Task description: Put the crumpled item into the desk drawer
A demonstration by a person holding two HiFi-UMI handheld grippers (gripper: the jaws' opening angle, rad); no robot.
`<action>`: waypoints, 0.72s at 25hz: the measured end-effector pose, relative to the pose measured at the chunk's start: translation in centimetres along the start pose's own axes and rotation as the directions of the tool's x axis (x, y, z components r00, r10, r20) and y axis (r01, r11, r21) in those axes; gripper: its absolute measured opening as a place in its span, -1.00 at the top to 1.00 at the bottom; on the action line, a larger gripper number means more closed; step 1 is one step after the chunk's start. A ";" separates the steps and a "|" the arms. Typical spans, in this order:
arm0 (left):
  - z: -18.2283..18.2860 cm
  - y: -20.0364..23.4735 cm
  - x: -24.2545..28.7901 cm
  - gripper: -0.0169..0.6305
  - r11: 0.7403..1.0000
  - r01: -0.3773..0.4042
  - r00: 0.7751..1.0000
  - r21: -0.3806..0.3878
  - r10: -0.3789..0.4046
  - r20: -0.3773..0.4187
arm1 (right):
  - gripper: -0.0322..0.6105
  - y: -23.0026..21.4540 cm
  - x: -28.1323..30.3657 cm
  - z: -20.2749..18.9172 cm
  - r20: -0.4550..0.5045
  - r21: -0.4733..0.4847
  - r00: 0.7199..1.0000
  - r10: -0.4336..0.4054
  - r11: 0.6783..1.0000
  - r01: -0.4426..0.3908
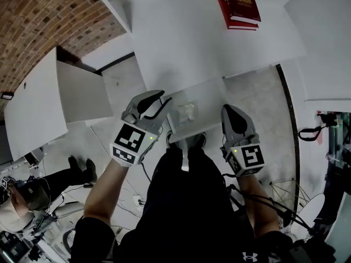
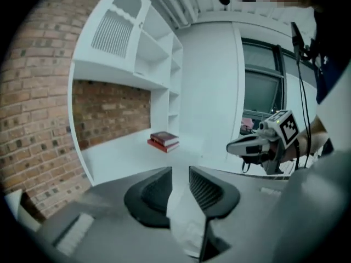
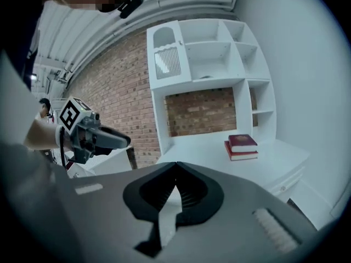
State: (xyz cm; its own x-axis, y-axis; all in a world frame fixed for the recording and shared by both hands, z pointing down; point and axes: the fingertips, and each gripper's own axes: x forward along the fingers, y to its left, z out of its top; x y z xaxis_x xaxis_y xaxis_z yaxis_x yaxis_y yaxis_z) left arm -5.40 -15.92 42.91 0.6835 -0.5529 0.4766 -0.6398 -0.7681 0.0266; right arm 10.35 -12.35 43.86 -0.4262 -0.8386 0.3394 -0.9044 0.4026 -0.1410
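Note:
A crumpled white item point(image 1: 186, 112) lies inside the open white desk drawer point(image 1: 204, 126), which sticks out from the white desk point(image 1: 186, 43). My left gripper point(image 1: 164, 98) hovers at the drawer's left side, its jaws a little apart and holding nothing. In the left gripper view my left gripper point(image 2: 180, 183) points over the desk, with pale crumpled material point(image 2: 186, 226) below the gap. My right gripper point(image 1: 228, 110) is shut and empty to the right of the drawer. In the right gripper view the tips of my right gripper point(image 3: 175, 167) meet.
Two red books point(image 1: 239, 6) are stacked at the back of the desk. White shelving point(image 3: 204, 53) stands against a brick wall point(image 1: 49, 15). A white board point(image 1: 34, 107) lies at left. A seated person point(image 1: 33, 193) and floor cables point(image 1: 274, 196) are nearby.

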 end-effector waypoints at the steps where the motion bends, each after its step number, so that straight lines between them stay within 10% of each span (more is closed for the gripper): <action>1: 1.6 0.1 -1.0 0.62 0.999 -0.025 0.999 0.022 0.024 0.045 | 0.89 0.1 0.1 1.1 0.021 -0.021 1.000 0.010 1.000 -0.009; 14: 15.7 0.9 -10.9 0.62 0.887 -0.413 0.835 0.207 0.278 0.474 | 0.89 3.4 -0.8 15.8 0.256 -0.232 0.960 0.114 0.971 -0.054; 18: 17.3 1.1 -12.3 0.62 0.889 -0.438 0.796 0.137 0.312 0.519 | 0.89 5.1 -2.0 19.8 0.347 -0.274 0.929 0.131 0.961 -0.034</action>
State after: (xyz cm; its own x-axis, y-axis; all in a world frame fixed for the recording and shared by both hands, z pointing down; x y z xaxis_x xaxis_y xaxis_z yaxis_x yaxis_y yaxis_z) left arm -8.47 -15.52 21.88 0.5267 -0.8473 -0.0680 -0.8195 -0.4850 -0.3053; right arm 6.20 -15.92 24.07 -0.5207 -0.8533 -0.0256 -0.8501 0.5155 0.1075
